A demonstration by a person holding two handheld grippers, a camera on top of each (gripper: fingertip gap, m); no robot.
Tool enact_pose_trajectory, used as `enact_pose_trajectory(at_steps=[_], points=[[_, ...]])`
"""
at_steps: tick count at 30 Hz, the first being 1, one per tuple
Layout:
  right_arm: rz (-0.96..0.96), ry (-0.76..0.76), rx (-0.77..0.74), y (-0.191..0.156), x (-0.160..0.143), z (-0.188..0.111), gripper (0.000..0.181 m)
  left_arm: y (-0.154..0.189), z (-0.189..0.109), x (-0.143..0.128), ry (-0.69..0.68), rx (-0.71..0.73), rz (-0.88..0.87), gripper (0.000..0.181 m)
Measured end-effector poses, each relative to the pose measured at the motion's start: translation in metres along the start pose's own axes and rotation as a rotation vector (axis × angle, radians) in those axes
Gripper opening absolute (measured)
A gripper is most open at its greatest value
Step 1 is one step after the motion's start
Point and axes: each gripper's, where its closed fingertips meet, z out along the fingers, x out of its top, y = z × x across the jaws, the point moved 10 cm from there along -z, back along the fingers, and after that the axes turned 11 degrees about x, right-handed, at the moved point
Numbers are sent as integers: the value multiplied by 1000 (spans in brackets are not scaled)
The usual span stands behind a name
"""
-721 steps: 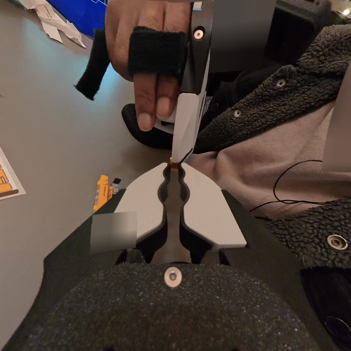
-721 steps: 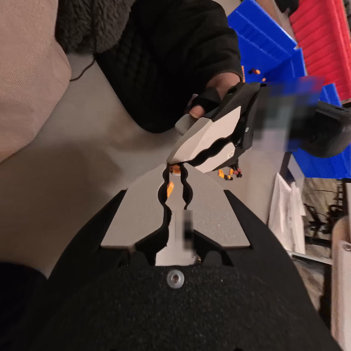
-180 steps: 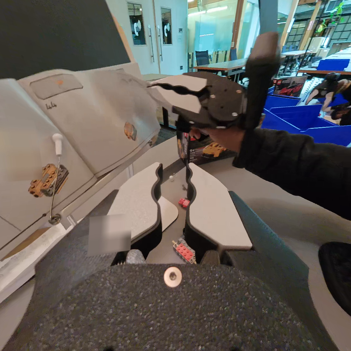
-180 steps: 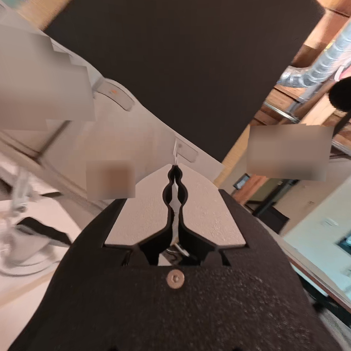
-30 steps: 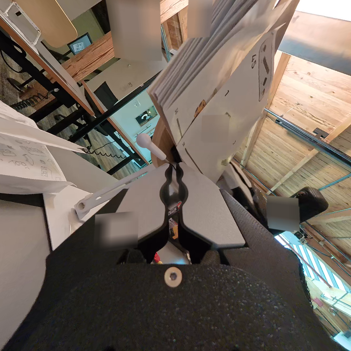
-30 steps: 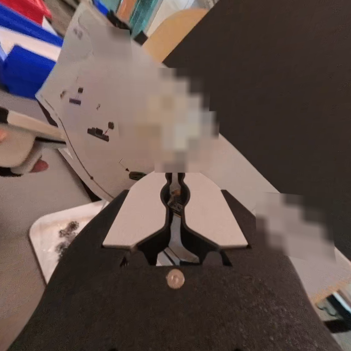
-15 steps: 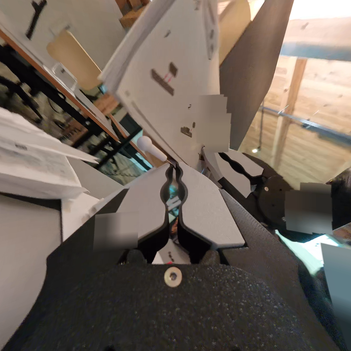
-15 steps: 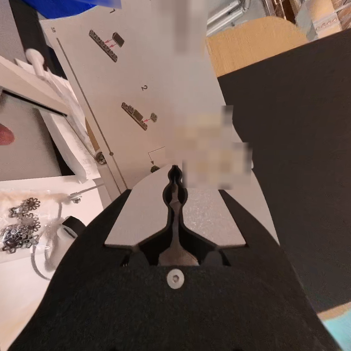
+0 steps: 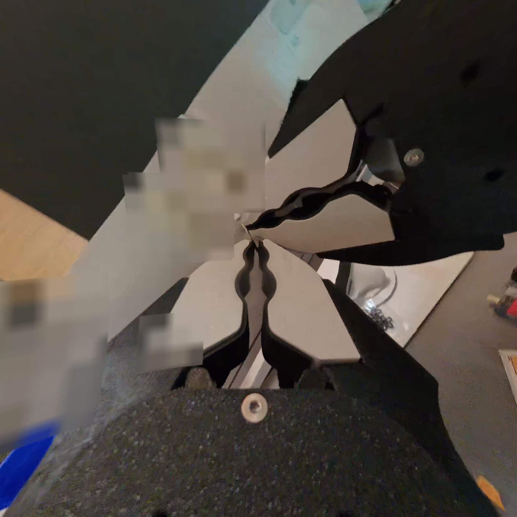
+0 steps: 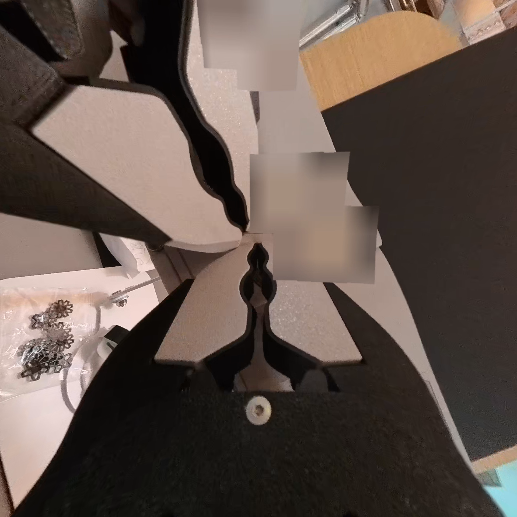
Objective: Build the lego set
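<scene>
Two pairs of tongs meet tip to tip here, both at the edge of a pale instruction-booklet page. The left gripper [image 9: 255, 242], with wavy grey-faced fingers on a speckled black body, has its tips drawn together on that edge; only a thin slit runs between the fingers lower down. The right gripper [image 10: 258, 245], of the same make, is likewise pinched nearly closed at the tips. Whether it grips the paper or merely touches it, I cannot tell, since mosaic covers the spot.

In the left wrist view the right gripper comes in from the upper right, its nose just beside the left gripper's own. The white instruction booklet page [image 9: 223, 92] rises up and away from both noses, with its long edge running diagonally from lower left to upper right against a dark flat panel [image 9: 84, 84]. Both hands are about equally near the page, so turning it looks like the step in hand, and the page must swing across that diagonal.

Farther out, a clear plastic bag of small dark gear-like lego pieces [image 10: 47, 344] lies on a white sheet, low on the left in the right wrist view. Some blurred red and dark loose lego pieces [image 9: 510, 307] sit on the grey tabletop [image 9: 461, 377], well apart from both grippers.
</scene>
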Motion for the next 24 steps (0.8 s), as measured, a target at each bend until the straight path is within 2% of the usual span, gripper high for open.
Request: enact_pose_trajectory(at_steps=[5, 10, 13, 17, 24], points=[[-16, 25, -13, -4, 0, -5, 0, -9, 5, 1, -46, -96, -33, 3], [28, 136, 5, 5, -11, -31, 0, -10, 6, 3, -78, -93, -47, 3], [-17, 89, -3, 14, -27, -33, 1, -10, 6, 3, -86, -84, -65, 3], [-181, 19, -18, 6, -30, -24, 0, -8, 7, 6, -103, -59, -51, 3], [-212, -1, -78, 0, -28, -22, 0, 6, 5, 15, -112, -25, 160, 3]])
